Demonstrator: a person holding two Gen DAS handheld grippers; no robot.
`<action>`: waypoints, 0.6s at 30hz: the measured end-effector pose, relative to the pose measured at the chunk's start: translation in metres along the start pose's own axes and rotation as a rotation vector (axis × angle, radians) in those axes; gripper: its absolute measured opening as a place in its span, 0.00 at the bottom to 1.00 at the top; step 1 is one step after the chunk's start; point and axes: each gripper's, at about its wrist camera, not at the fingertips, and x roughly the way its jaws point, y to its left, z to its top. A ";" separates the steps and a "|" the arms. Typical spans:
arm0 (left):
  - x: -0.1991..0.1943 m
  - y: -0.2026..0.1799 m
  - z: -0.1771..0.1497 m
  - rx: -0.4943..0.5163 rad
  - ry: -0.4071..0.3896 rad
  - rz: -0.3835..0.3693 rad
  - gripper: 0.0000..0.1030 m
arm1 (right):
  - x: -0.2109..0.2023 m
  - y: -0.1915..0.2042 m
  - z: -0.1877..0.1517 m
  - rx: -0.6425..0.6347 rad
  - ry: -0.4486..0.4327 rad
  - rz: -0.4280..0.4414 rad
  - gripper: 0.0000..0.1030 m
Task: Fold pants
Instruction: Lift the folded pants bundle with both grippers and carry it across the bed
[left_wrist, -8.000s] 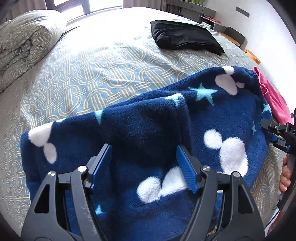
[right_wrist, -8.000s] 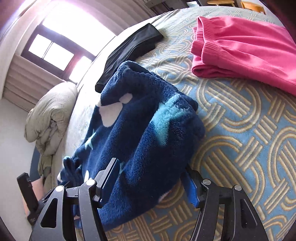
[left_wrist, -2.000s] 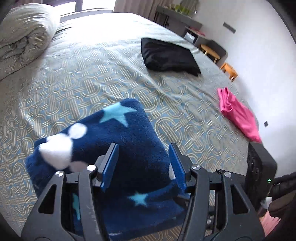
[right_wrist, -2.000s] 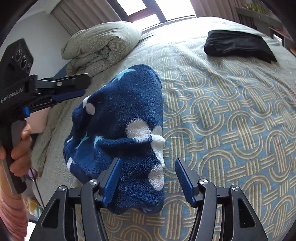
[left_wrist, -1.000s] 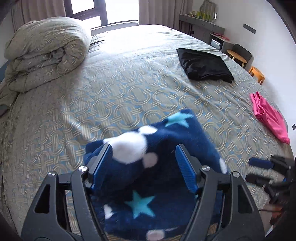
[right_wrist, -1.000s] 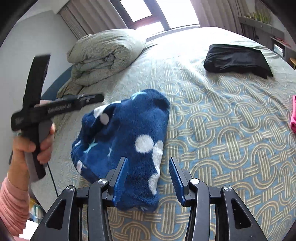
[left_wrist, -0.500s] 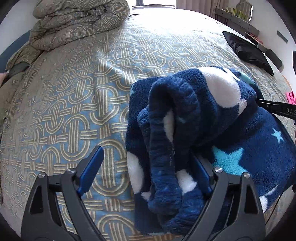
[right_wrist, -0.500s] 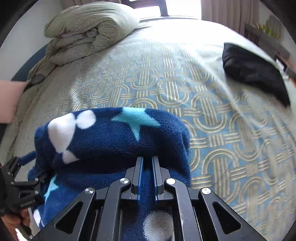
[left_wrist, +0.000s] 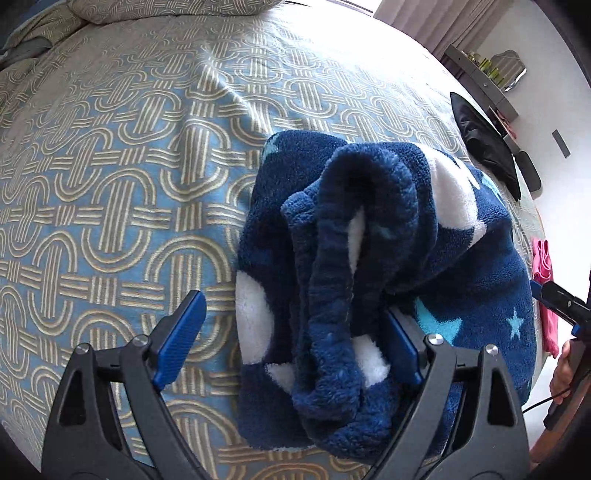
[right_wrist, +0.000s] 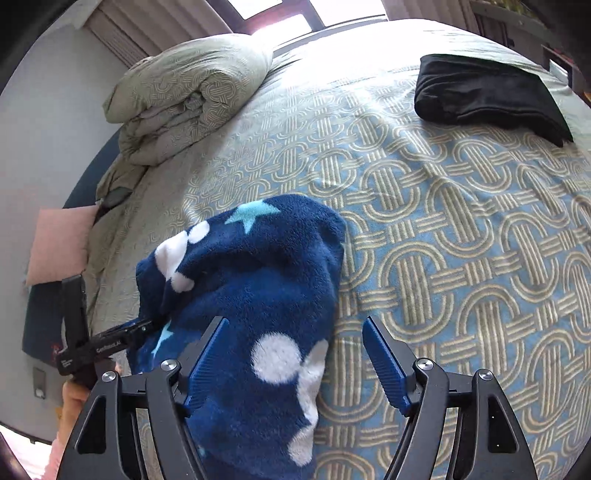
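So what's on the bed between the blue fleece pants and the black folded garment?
Nothing: in the right wrist view, only bare patterned bedspread separates the pants from the black garment.

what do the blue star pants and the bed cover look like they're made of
Blue pants: likely plush fleece, matte, judging by the fuzzy nubbly pile and thick soft folds. Bed cover: seemingly a smooth woven or quilted textile, low sheen, interlocking loop pattern, fine creases.
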 end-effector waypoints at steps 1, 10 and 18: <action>0.000 -0.002 0.000 0.006 0.000 0.005 0.87 | 0.000 -0.005 -0.003 0.011 0.016 0.014 0.74; 0.006 0.009 0.001 -0.026 0.038 -0.053 0.93 | 0.020 -0.030 -0.016 0.151 0.085 0.119 0.75; 0.026 0.037 -0.002 -0.147 0.133 -0.227 1.00 | 0.044 -0.036 -0.009 0.213 0.137 0.238 0.82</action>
